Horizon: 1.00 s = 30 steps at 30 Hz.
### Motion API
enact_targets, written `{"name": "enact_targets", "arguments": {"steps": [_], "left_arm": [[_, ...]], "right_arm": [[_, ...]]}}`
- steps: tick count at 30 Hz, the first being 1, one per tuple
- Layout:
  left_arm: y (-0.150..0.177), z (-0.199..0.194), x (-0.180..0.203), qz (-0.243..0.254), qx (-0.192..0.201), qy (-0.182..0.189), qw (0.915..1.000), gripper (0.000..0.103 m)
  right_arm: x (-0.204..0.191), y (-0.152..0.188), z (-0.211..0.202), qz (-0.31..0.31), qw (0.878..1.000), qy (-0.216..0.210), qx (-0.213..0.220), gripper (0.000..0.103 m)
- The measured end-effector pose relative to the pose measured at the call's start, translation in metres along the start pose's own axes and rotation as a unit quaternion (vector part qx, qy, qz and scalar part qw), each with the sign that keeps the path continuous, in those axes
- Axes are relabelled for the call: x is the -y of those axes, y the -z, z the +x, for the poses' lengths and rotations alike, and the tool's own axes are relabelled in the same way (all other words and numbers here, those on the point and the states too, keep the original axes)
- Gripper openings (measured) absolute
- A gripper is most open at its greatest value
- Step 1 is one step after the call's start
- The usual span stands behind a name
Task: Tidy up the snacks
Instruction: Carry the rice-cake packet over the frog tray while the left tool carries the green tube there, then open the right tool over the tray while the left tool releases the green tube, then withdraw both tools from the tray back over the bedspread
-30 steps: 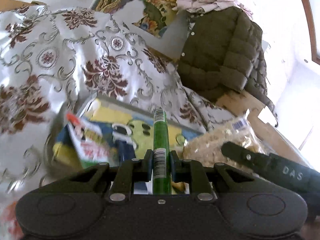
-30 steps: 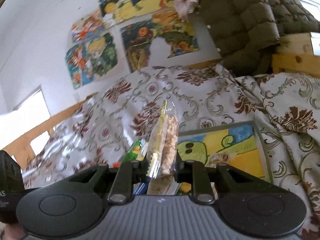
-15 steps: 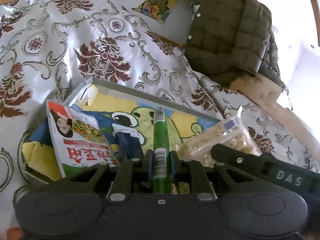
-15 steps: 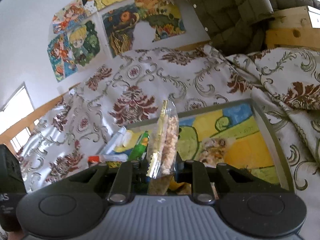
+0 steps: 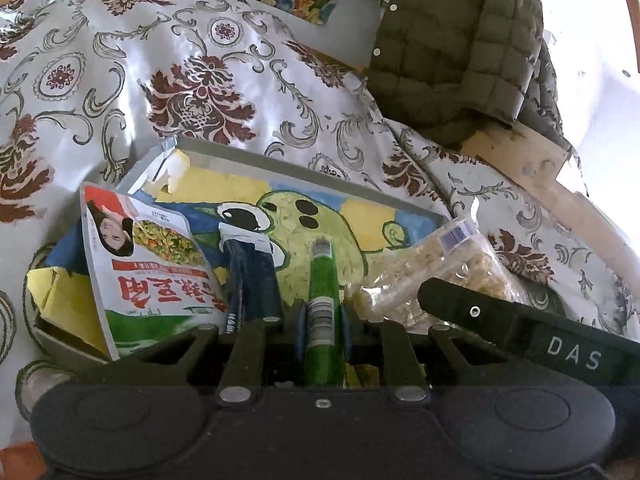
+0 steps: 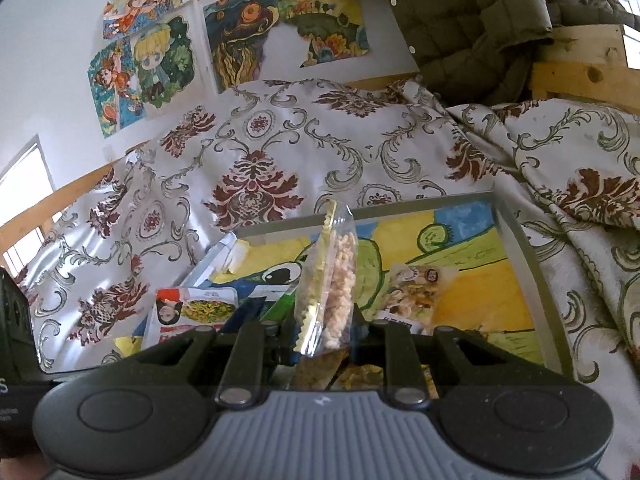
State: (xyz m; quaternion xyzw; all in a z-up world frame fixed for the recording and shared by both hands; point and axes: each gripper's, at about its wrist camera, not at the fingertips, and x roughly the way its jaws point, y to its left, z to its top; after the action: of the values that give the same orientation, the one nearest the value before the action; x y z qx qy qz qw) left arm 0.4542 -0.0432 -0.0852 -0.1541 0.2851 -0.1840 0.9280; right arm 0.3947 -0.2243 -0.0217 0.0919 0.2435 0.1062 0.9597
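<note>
Left gripper (image 5: 322, 316): clamped narrow on a green stick-shaped packet (image 5: 322, 280), barcode label facing the camera, packet pointing forward over the tray (image 5: 304, 164). Right gripper (image 6: 322, 326): closed on a clear bag of pale puffed snacks (image 6: 334, 280), bag held on edge, crimped seam to the left, standing up over the tray (image 6: 516, 232). Jaws of the right gripper just eased open slightly, bag still pinched between them.

Immediately beside the green packet, on its left: a dark blue packet (image 5: 250, 280) lying in the tray. Further left: a white pouch with a red banner and a food picture (image 5: 148, 268), propped against the tray's left end over folded yellow paper (image 5: 64, 300). On the right of the left-wrist view: the same clear bag of snacks, seen side-on (image 5: 448, 268), with part of the right gripper's black body crossing in front.

Seen from the right wrist: a small pale snack packet (image 6: 416, 292) lying flat on the tray floor, right of the held bag. Tray floor painted with a green cartoon figure on yellow and blue.

Tray resting on a floral cloth (image 6: 260, 152). Beyond: an olive quilted jacket (image 5: 452, 48) over a wooden rail, and coloured drawings (image 6: 144, 64) on the wall.
</note>
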Motion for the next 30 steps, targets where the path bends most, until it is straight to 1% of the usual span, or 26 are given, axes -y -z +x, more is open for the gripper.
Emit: {"name": "enact_targets", "arguments": {"steps": [1, 2, 3, 6, 8, 10, 12, 14, 15, 16, 17, 18, 20, 22, 24, 29, 30], "left_arm": [[0.000, 0.000, 0.000, -0.001, 0.001, 0.000, 1.0000, 0.019], [-0.001, -0.001, 0.000, -0.001, 0.001, 0.001, 1.0000, 0.021], [-0.001, -0.001, 0.000, -0.003, 0.001, 0.001, 1.0000, 0.022], [-0.003, -0.003, 0.001, -0.004, 0.006, -0.003, 1.0000, 0.022], [-0.005, -0.007, 0.002, -0.006, 0.009, -0.003, 0.9999, 0.029], [-0.007, -0.011, 0.004, -0.007, 0.014, -0.004, 0.9999, 0.033], [-0.011, -0.017, 0.006, -0.008, 0.017, -0.007, 0.9998, 0.038], [-0.016, -0.024, 0.008, -0.011, 0.023, -0.009, 0.9996, 0.047], [-0.019, -0.029, 0.010, -0.011, 0.028, -0.009, 0.9995, 0.050], [-0.022, -0.034, 0.011, -0.009, 0.034, -0.011, 0.9993, 0.057], [-0.025, -0.039, 0.012, -0.006, 0.041, -0.015, 0.9990, 0.061], [-0.027, -0.044, 0.013, -0.004, 0.047, -0.018, 0.9987, 0.062], [-0.033, -0.054, 0.016, 0.000, 0.057, -0.024, 0.9981, 0.071], [-0.038, -0.065, 0.018, 0.002, 0.066, -0.030, 0.9974, 0.076], [-0.042, -0.076, 0.023, 0.008, 0.074, -0.035, 0.9966, 0.082], [-0.047, -0.109, 0.040, 0.039, 0.106, -0.053, 0.9922, 0.099], [-0.048, -0.117, 0.044, 0.043, 0.113, -0.057, 0.9910, 0.099]], "right_arm": [[0.001, -0.001, -0.001, 0.001, 1.000, 0.003, -0.001, 0.026], [0.002, -0.002, -0.001, 0.002, 1.000, 0.006, -0.002, 0.027], [0.002, -0.003, -0.002, 0.003, 1.000, 0.009, -0.003, 0.028], [0.006, -0.006, -0.003, 0.007, 1.000, 0.019, -0.005, 0.032], [0.009, -0.008, -0.005, 0.008, 1.000, 0.025, -0.005, 0.033], [0.011, -0.010, -0.007, 0.010, 0.999, 0.030, -0.006, 0.036], [0.013, -0.012, -0.010, 0.009, 0.999, 0.037, -0.006, 0.040], [0.015, -0.015, -0.016, 0.007, 0.999, 0.042, -0.001, 0.047], [0.016, -0.017, -0.020, 0.006, 0.999, 0.044, 0.004, 0.050], [0.017, -0.018, -0.024, 0.005, 0.999, 0.046, 0.008, 0.051], [0.018, -0.020, -0.027, 0.005, 0.999, 0.049, 0.012, 0.054], [0.019, -0.022, -0.031, 0.006, 0.999, 0.051, 0.016, 0.055], [0.020, -0.026, -0.040, 0.009, 0.998, 0.056, 0.024, 0.060], [0.021, -0.029, -0.051, 0.012, 0.998, 0.059, 0.034, 0.065], [0.021, -0.033, -0.061, 0.012, 0.997, 0.063, 0.045, 0.072], [0.013, -0.039, -0.088, -0.003, 0.995, 0.064, 0.070, 0.084], [0.010, -0.039, -0.094, -0.008, 0.995, 0.064, 0.077, 0.085]]}}
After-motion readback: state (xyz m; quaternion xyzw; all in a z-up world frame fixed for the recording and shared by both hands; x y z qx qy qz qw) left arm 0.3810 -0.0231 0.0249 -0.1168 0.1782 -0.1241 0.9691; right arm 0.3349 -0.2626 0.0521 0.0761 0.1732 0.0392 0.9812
